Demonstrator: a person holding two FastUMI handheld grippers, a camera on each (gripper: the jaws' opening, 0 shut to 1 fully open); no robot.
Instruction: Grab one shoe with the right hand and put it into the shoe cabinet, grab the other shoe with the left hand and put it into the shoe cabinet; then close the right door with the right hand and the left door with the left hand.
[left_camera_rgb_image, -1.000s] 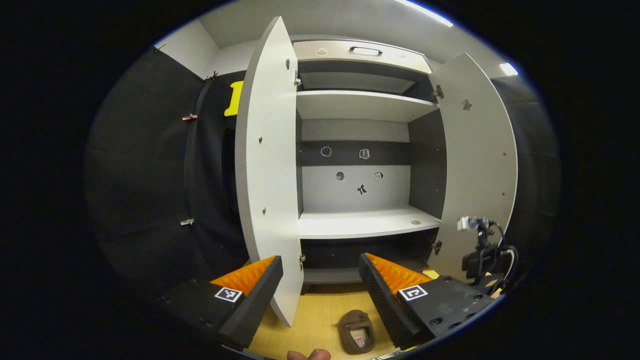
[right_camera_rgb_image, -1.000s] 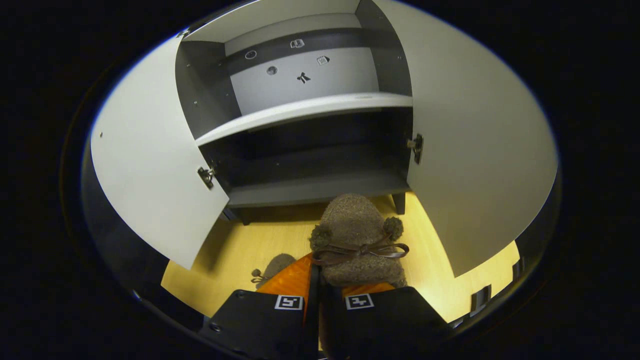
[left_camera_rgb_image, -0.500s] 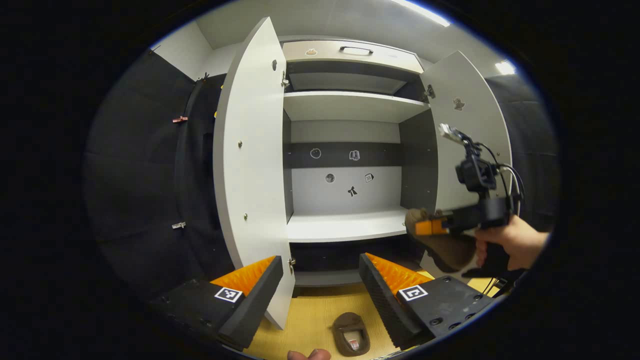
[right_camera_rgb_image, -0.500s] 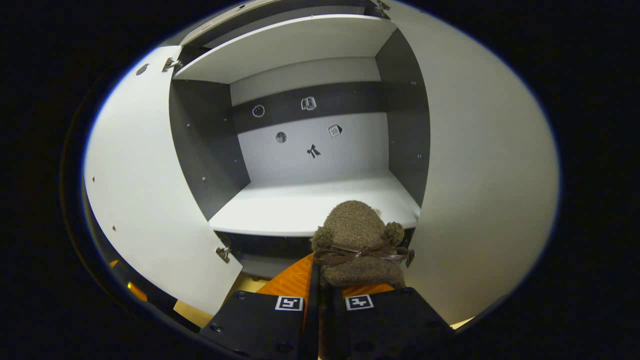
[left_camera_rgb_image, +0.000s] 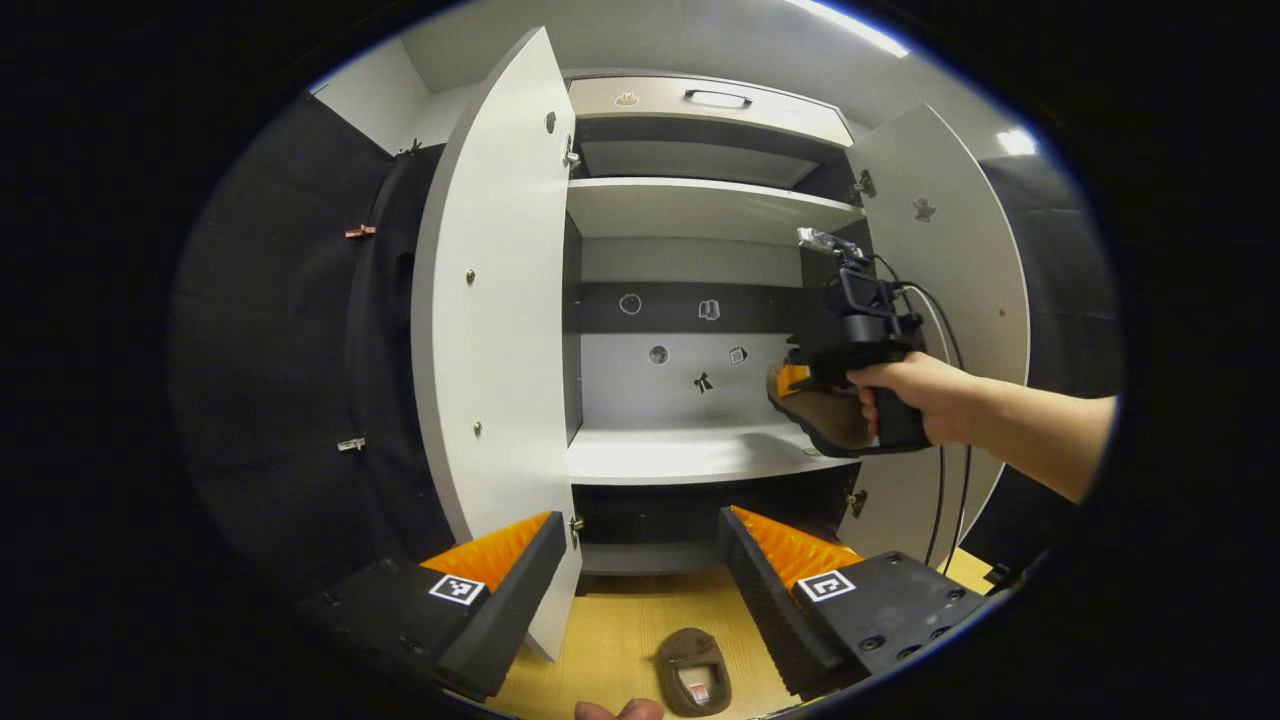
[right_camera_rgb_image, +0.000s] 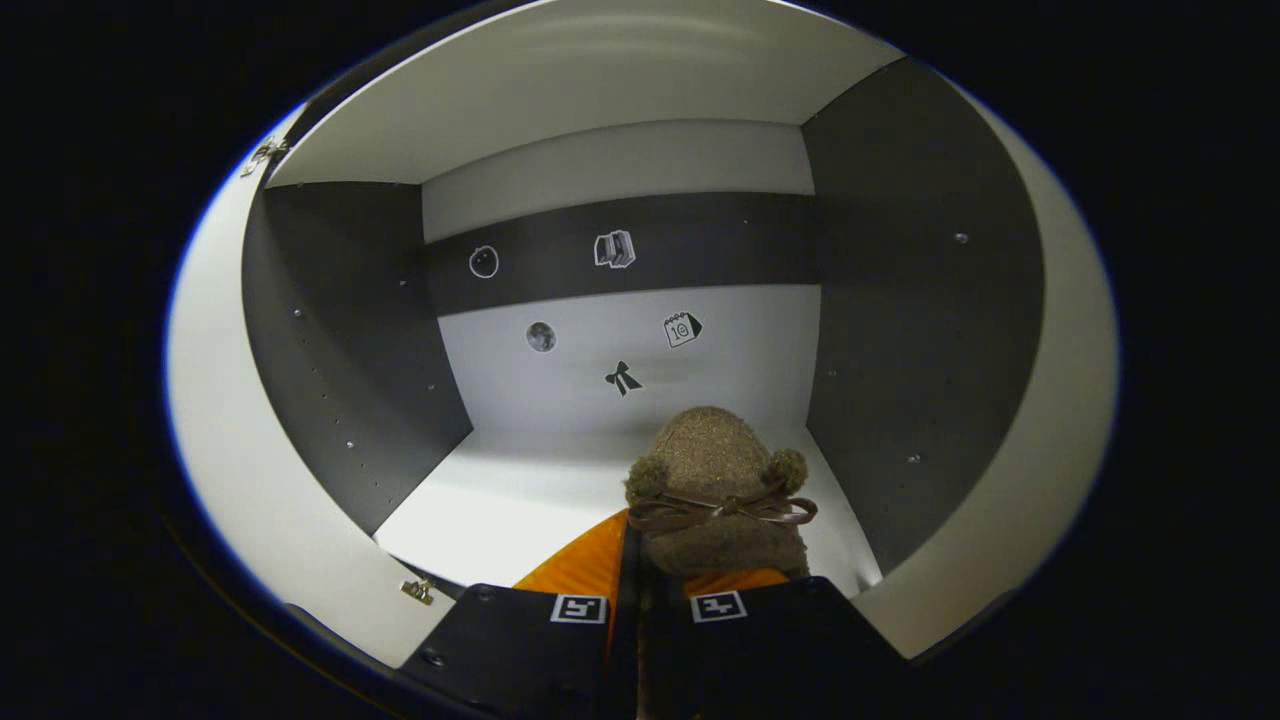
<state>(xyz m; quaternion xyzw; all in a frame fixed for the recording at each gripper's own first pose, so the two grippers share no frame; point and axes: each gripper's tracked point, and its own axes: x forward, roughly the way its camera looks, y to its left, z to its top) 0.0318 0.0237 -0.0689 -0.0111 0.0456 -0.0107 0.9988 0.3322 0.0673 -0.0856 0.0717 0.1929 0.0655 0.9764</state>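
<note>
We carry fuzzy brown bow-tied slipper (right_camera_rgb_image: 715, 480) clamped in right hand-held gripper (right_camera_rgb_image: 640, 590) over white middle shelf (right_camera_rgb_image: 520, 500) for set-down; left hand-held gripper (left_camera_rgb_image: 640, 560) gapes empty above second brown slipper (left_camera_rgb_image: 692, 672) on wooden floor (left_camera_rgb_image: 620, 630)

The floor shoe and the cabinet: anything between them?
No: in the left gripper view, bare floor lies between the shoe and the cabinet.

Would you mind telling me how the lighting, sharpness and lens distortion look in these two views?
Left gripper view: ceiling strip lights glare at the top, the open cabinet doors bow from fisheye, and the lower compartment lies in shadow. Right gripper view: the shelf is brightly lit, the held shoe is sharp, and the cabinet walls curve strongly.
</note>
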